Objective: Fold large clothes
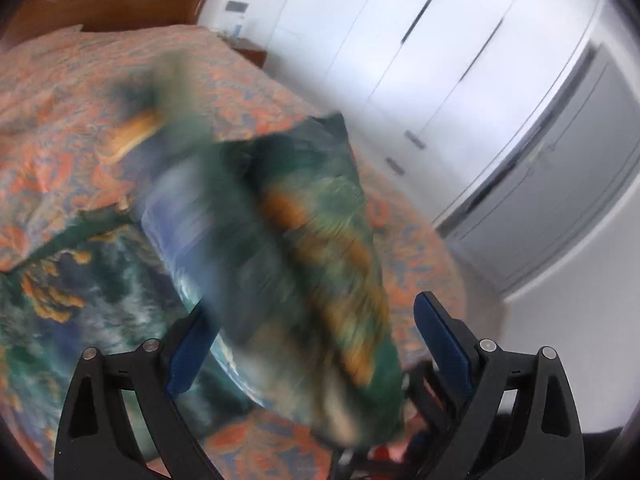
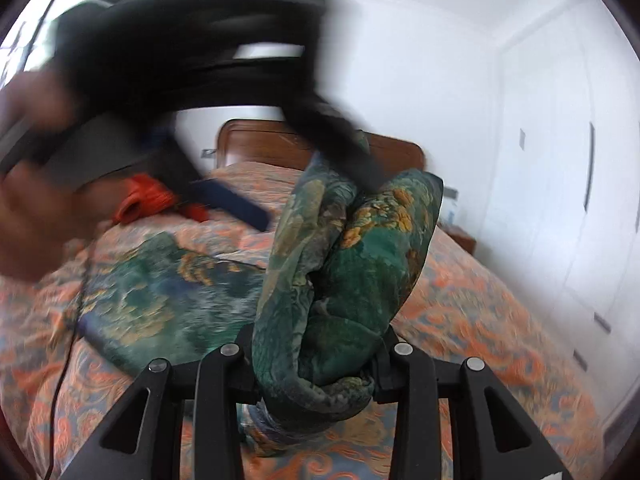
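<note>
The green patterned garment [image 2: 340,280] is half up off the bed [image 2: 500,312]. One bunched end is clamped in the right tool [image 2: 316,356], its two black arms drawn in tight on a thick roll of cloth, so that tool is plainly clenched on the fabric. From there the garment rises as a fat, twisted column towards the headboard [image 2: 256,140], and its other end trails down to the left, where a flat stretch of it lies spread on the orange bedspread.

The left tool [image 1: 316,344] stands wide apart, its blue pads [image 1: 440,340] well clear on either side, with the lifted fold hanging blurred between and beyond them. I cannot see either pad pressing the cloth, so I take it as released. From the right side it shows as a dark blur high over the bed, one finger reaching down to the top of the raised column; whether it touches there I cannot tell.

So the long axis of the lifted part runs from the right tool up and away, and the right hand is the one that has it. My guess is that the next move needs the left tool to take a free edge.

There is no basket or box in sight. Something orange-red [image 2: 144,200] lies further up the bed, too blurred to name.
</note>
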Tool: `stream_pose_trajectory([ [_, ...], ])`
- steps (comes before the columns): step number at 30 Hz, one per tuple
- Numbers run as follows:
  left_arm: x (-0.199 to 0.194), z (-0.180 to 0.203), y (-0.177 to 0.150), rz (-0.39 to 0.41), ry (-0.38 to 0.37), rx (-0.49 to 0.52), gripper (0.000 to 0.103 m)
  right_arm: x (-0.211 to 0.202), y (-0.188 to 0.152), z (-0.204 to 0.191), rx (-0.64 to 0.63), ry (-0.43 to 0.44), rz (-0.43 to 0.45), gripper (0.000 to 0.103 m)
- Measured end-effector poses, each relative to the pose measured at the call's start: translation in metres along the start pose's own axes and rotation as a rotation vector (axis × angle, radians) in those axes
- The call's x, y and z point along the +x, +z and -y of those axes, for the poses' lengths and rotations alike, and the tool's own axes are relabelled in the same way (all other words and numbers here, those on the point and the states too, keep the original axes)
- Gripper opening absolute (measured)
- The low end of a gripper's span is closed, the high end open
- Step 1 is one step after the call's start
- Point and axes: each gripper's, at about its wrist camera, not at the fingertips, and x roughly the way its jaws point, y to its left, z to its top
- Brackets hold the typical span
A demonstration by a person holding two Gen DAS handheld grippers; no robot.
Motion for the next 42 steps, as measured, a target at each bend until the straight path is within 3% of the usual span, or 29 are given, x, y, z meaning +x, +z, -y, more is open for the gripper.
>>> stream_pose_trajectory([
  [6, 0.008, 0.001, -0.016, -0.063, 0.236, 0.03, 0.096, -0.007, -0.008, -0.071, -0.289, -0.027, 0.055, 0.036],
  [8, 0.01, -0.005, -0.02, -0.06, 0.278, 0.005, 0.071, -0.013, -0.015, -0.088, -0.368, -0.02, 0.075, 0.036],
  [9, 0.012, -0.013, -0.021, -0.061, 0.293, -0.012, 0.043, -0.014, -0.016, -0.095, -0.386, -0.013, 0.077, 0.036],
  [10, 0.011, -0.019, -0.021, -0.059, 0.272, -0.031, 0.031, -0.016, -0.017, -0.098, -0.395, -0.007, 0.075, 0.036],
  [12, 0.005, -0.03, -0.021, -0.058, 0.229, -0.056, 0.027, -0.006, -0.012, -0.097, -0.355, 0.01, 0.043, 0.039],
  [14, -0.005, -0.037, -0.017, -0.059, 0.249, -0.026, 0.026, -0.01, -0.008, -0.084, -0.288, 0.045, 0.025, 0.053],
  [15, -0.015, -0.045, -0.014, -0.049, 0.262, -0.018, 0.026, -0.016, -0.004, -0.078, -0.26, 0.08, 0.024, 0.071],
  [16, -0.023, -0.052, -0.012, -0.039, 0.268, -0.026, 0.026, -0.022, 0.003, -0.07, -0.21, 0.166, 0.01, 0.077],
  [19, -0.049, -0.085, -0.008, -0.009, 0.293, -0.066, 0.026, -0.037, 0.018, -0.041, -0.039, 0.338, -0.022, 0.08],
  [22, -0.06, -0.115, -0.019, -0.004, 0.335, -0.093, 0.026, -0.027, 0.025, -0.009, 0.112, 0.351, -0.073, 0.08],
  [24, -0.067, -0.131, -0.034, -0.007, 0.357, -0.116, 0.026, -0.014, 0.03, 0.006, 0.155, 0.31, -0.101, 0.075],
  [26, -0.071, -0.149, -0.05, -0.008, 0.375, -0.14, 0.026, 0.006, 0.036, 0.014, 0.163, 0.288, -0.132, 0.051],
  [29, -0.078, -0.17, -0.071, 0.003, 0.383, -0.191, 0.026, 0.049, 0.041, 0.008, 0.191, 0.325, -0.235, 0.037],
  [35, -0.094, -0.224, -0.092, 0.019, 0.396, -0.32, 0.027, 0.108, 0.048, -0.042, 0.12, 0.397, -0.324, 0.037],
  [40, -0.082, -0.267, -0.131, 0.021, 0.33, -0.449, 0.03, 0.154, 0.018, -0.074, 0.061, 0.415, -0.449, 0.037],
  [42, -0.071, -0.277, -0.143, 0.031, 0.322, -0.467, 0.031, 0.161, 0.003, -0.085, -0.003, 0.392, -0.461, 0.037],
])
